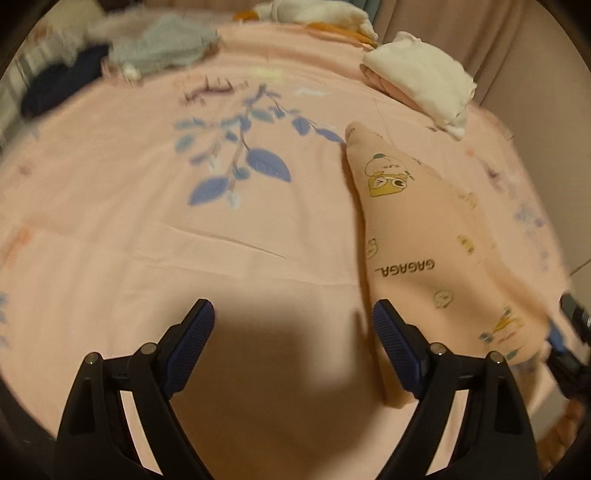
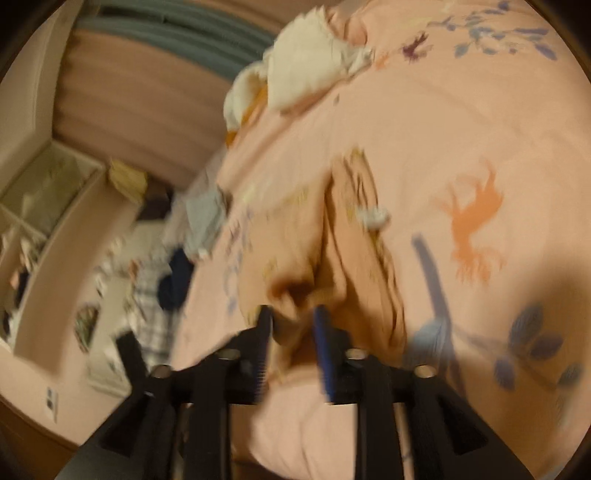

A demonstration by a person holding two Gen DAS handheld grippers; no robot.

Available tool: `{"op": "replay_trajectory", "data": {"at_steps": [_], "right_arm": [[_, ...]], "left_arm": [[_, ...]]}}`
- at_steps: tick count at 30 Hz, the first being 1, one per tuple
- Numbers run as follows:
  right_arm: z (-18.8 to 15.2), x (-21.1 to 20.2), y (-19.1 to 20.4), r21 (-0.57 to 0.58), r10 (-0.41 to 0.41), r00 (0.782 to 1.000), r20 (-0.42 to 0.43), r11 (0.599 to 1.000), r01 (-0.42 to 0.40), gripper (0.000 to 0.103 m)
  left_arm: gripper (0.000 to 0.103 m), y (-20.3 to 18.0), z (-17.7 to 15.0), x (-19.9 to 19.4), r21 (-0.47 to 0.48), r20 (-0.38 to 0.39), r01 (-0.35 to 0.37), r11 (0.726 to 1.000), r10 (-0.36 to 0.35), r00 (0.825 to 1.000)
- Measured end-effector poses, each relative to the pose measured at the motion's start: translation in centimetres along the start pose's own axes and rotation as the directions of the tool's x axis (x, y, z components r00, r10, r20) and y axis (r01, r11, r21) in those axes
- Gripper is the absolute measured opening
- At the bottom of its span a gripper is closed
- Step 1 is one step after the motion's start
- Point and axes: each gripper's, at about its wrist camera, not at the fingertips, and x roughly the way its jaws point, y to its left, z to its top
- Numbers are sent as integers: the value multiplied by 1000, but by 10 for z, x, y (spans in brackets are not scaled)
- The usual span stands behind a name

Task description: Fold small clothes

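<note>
A small pink garment (image 1: 417, 236) printed with cartoon figures and the word GAGAGA is lifted off the pink bedsheet (image 1: 147, 221), hanging in a long fold at the right. My left gripper (image 1: 293, 325) is open and empty, low over the sheet just left of the garment. In the blurred right wrist view my right gripper (image 2: 291, 321) is shut on a bunched edge of the same pink garment (image 2: 354, 251). The right gripper also shows at the right edge of the left wrist view (image 1: 570, 332).
A folded white and pink stack (image 1: 421, 81) lies at the back right of the bed. A grey garment (image 1: 166, 44), a dark blue one (image 1: 62, 81) and a white and orange pile (image 1: 317, 14) lie along the far edge. Shelves (image 2: 40, 206) stand beside the bed.
</note>
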Motion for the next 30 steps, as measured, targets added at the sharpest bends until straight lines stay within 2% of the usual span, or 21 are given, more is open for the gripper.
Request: {"op": "replay_trajectory", "data": {"at_steps": [1,2,5,7,10,13,14,15,16,17,18,21,23,27,30], "right_arm": [[7,-1,0,-4,15,1000,21,1000,-15,66],[17,3,-2,-2,23,999,23,1000,-23,77],[33,25,-7,52,17,999,-47,999,-15,77],[39,43,-6,39,18,997,-80,999,-15,77],[44,75,0,33,17,984,-180,999,-11,76],[49,100,4,-16,-108,970,-220,994,107,76],[49,104,3,-4,-94,970,-226,995,96,75],[48,105,2,16,-50,974,-221,998,55,69],[44,105,0,40,19,976,-216,999,-10,54],[42,106,-1,55,60,973,-221,997,-49,44],[36,107,-1,53,92,969,-228,995,-82,41],[32,104,7,-3,51,974,-221,999,-52,33],[33,103,8,-10,50,977,-207,999,-53,17],[42,85,-6,74,111,989,-96,992,-104,16],[46,59,2,32,158,987,-3,987,-158,16]], "left_arm": [[87,3,2,1,-22,-5,18,1000,-18,1000],[87,4,3,0,-38,7,25,999,-25,1000],[88,1,4,-1,-20,51,18,1000,-17,999],[88,0,4,4,-12,36,7,1000,-7,999],[88,5,3,12,-27,4,3,1000,-3,1000],[88,3,2,12,-4,10,-11,1000,11,1000],[88,2,1,13,6,9,-17,1000,17,1000],[88,1,1,13,14,10,-23,1000,23,1000],[88,1,1,15,22,11,-32,999,32,999],[88,0,0,16,30,12,-42,999,42,999],[88,-1,0,16,34,13,-49,998,48,999],[89,-3,0,18,45,19,-70,997,69,997],[89,-5,-1,19,53,22,-86,995,85,996],[89,-8,-4,21,81,33,-111,991,109,994],[90,-8,-5,22,98,35,-121,988,118,992]]}}
